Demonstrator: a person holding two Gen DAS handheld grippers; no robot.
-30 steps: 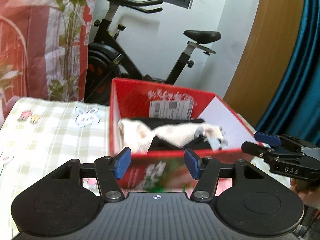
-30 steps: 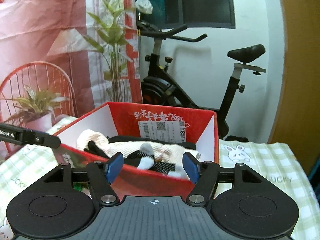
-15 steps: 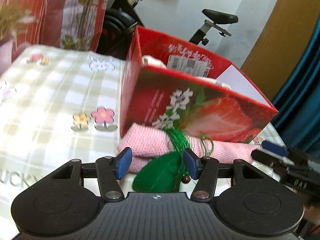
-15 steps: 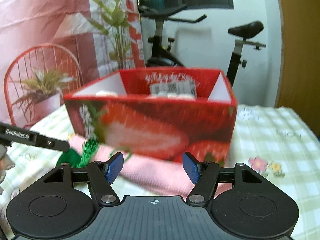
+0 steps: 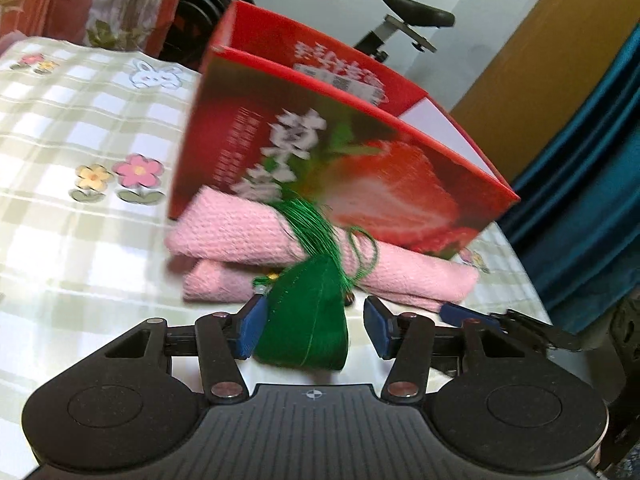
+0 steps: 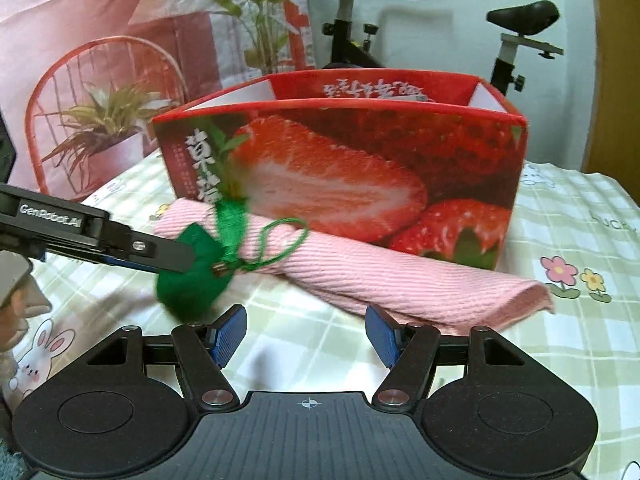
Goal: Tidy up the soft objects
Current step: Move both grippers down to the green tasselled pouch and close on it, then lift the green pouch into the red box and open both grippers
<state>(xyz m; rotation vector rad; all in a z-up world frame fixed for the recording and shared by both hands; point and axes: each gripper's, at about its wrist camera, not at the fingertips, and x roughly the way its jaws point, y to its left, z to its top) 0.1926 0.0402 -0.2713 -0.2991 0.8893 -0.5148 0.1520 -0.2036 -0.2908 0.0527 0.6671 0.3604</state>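
Green leaf-shaped sachet (image 5: 306,320) with a green tassel (image 5: 310,224) and cord loop (image 6: 280,240), lying at the near edge of a folded pink towel (image 6: 392,280) on the counter (image 6: 580,344); the tassel trails up over the towel. The towel lies along the front wall of a red strawberry-printed box (image 6: 360,176), touching it or just beside it. Left gripper (image 5: 312,326): fingers (image 5: 250,326) spread, straddling the sachet; the left pad appears to touch it, though motion blur leaves contact uncertain, and the right pad stands apart. Right gripper (image 6: 306,334): fingers (image 6: 380,334) spread, holding nothing, low over the checked cloth, near the towel. Behind the counter: an exercise bike (image 6: 516,40) and a pink plant-printed backdrop (image 6: 100,40).
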